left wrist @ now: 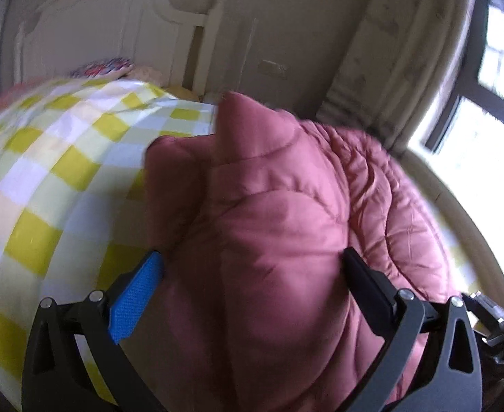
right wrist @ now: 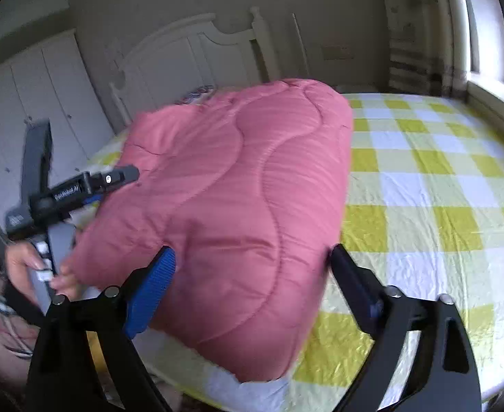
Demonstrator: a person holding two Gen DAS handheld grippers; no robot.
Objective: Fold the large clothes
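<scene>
A pink quilted padded garment (right wrist: 238, 206) lies bunched in a thick folded bundle on a bed with a yellow, white and pale blue checked sheet (right wrist: 423, 178). In the right wrist view my right gripper (right wrist: 252, 257) is open, its jaws wide on either side of the bundle's near edge. My left gripper shows there at the left (right wrist: 114, 176), at the bundle's left side, held by a hand. In the left wrist view the garment (left wrist: 269, 240) fills the middle and my left gripper (left wrist: 252, 257) is open, jaws wide around the fabric.
A white headboard (right wrist: 190, 55) stands at the far end of the bed, with a patterned pillow (left wrist: 104, 67) before it. White wardrobe doors (right wrist: 35, 92) are at the left. A window (left wrist: 499, 103) and curtain (left wrist: 382, 51) are at the right.
</scene>
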